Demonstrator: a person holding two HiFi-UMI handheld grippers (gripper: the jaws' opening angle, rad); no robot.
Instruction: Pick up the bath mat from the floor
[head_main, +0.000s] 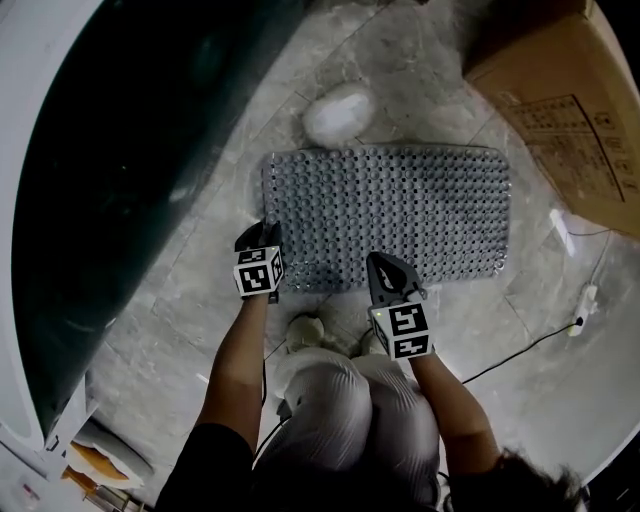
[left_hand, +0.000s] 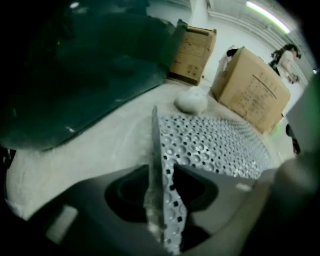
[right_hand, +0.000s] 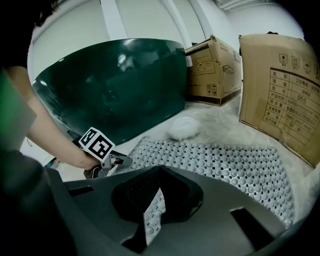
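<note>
A grey studded bath mat (head_main: 400, 215) lies flat on the marble floor in front of the person. Both grippers sit at its near edge. My left gripper (head_main: 260, 235) is at the near left corner. In the left gripper view a raised fold of the mat (left_hand: 215, 145) stands upright, pinched between the jaws of that gripper (left_hand: 159, 170). My right gripper (head_main: 380, 264) is at the middle of the near edge. In the right gripper view its jaws (right_hand: 159, 171) meet on a lifted flap of the mat (right_hand: 235, 162), and the left gripper (right_hand: 107, 162) shows at the mat's corner.
A dark green bathtub (head_main: 120, 180) curves along the left. A white lump (head_main: 338, 115) rests at the mat's far edge. Cardboard boxes (head_main: 570, 110) stand at the far right. A thin cable (head_main: 520, 345) runs over the floor on the right. The person's knees (head_main: 350, 400) are just behind the grippers.
</note>
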